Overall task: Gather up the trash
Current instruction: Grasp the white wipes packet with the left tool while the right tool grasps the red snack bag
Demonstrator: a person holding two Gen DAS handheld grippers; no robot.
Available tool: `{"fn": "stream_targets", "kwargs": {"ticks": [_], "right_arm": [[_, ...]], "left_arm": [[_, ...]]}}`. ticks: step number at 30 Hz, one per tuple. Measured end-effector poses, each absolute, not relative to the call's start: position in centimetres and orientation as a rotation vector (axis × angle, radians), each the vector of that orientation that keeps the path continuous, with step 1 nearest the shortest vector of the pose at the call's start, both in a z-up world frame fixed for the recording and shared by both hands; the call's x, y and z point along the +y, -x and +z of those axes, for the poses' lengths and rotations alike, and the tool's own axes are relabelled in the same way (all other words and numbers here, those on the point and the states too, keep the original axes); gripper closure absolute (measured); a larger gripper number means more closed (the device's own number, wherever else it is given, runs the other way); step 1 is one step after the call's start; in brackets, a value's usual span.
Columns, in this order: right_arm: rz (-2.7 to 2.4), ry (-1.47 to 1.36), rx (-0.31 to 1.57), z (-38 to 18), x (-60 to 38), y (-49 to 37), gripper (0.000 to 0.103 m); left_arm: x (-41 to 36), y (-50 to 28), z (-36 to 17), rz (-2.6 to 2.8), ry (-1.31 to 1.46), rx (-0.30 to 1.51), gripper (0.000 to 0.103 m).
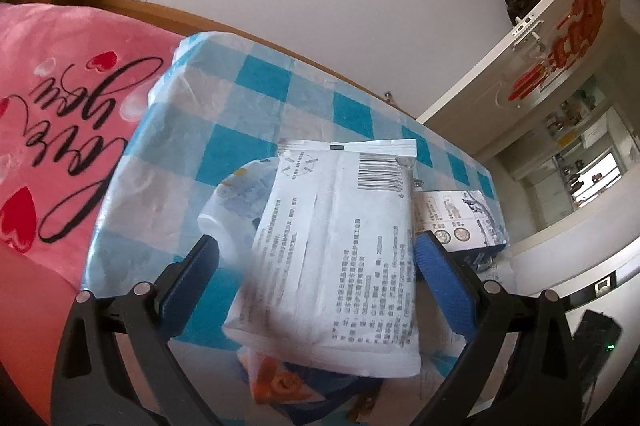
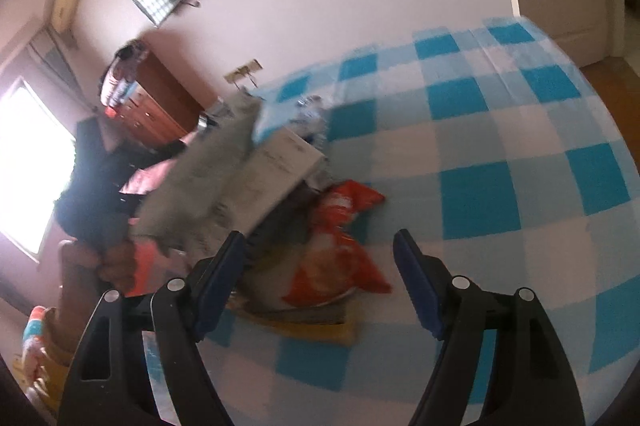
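In the left wrist view a white printed packet (image 1: 332,258) with a barcode lies between the wide-apart fingers of my left gripper (image 1: 318,250), over a pile of trash: a white plastic bottle (image 1: 228,214), a small carton (image 1: 460,226) and an orange wrapper (image 1: 280,382). The packet's right edge is near the right pad; no grip shows. In the right wrist view my right gripper (image 2: 320,246) is open and empty just short of an orange snack bag (image 2: 340,250) in the same pile, with a flat box (image 2: 280,162) and the blurred grey-white packet (image 2: 200,182) behind.
The pile lies on a table with a blue and white checked cloth (image 1: 224,114), which also shows in the right wrist view (image 2: 500,166). A pink cushion (image 1: 52,122) lies left of it. A white door (image 1: 560,38) stands at the right. A wooden dresser (image 2: 160,98) stands by the wall.
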State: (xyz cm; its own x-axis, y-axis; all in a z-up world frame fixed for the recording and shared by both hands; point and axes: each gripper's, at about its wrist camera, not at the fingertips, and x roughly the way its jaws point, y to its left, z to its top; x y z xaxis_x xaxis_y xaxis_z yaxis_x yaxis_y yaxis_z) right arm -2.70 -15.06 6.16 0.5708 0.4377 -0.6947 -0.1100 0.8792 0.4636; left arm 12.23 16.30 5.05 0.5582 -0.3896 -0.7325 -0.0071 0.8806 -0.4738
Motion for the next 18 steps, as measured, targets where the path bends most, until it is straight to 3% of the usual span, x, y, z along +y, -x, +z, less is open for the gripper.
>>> {"fn": "stream_targets", "kwargs": {"ticks": [5, 15, 18], "right_arm": [[0.316, -0.348, 0.932, 4.4, -14.1, 1.9, 0.027], [0.281, -0.219, 0.924, 3.2, -11.8, 1.4, 0.028], [0.273, -0.213, 0.925, 3.0, -11.6, 1.2, 0.038]], "left_arm": [[15.7, -12.6, 4.7, -0.258, 0.474, 0.969, 0.015], [15.4, -11.7, 4.5, -0.23, 0.493, 0.947, 0.024], [15.3, -11.2, 4.6, -0.22, 0.493, 0.947, 0.025]]}}
